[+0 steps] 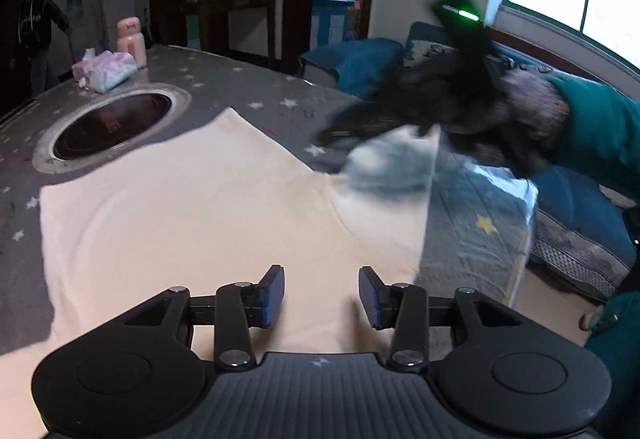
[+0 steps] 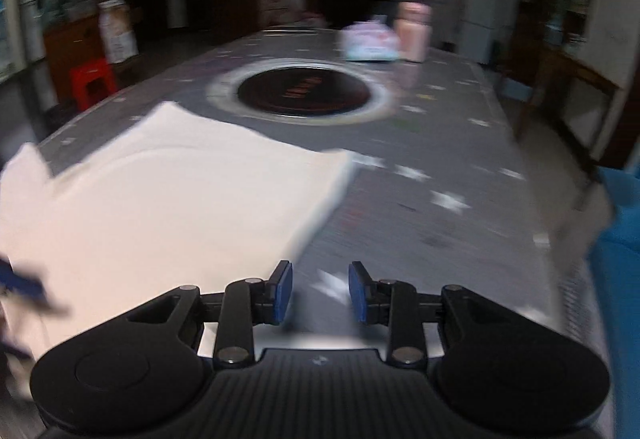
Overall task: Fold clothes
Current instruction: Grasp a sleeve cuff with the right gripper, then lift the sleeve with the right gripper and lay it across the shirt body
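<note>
The right gripper [image 1: 344,137] is smeared by motion in the left wrist view — whether cloth is pinched cannot be told. The cream garment [image 1: 192,207] is cut off at the lower left edge. In the right wrist view the pink bottle [image 2: 414,33] is blurred throughout.

Your right gripper [image 2: 320,291] hangs over the grey star-printed table [image 2: 440,167], its blue pads apart with nothing between them. The cream garment [image 2: 160,207] lies flat at ten o'clock from the fingertips. At twelve o'clock sits the round dark burner [image 2: 304,91]; past it, at one o'clock, stand a tissue pack [image 2: 370,45] and a pink bottle [image 2: 414,33]. The view is blurred.
</note>
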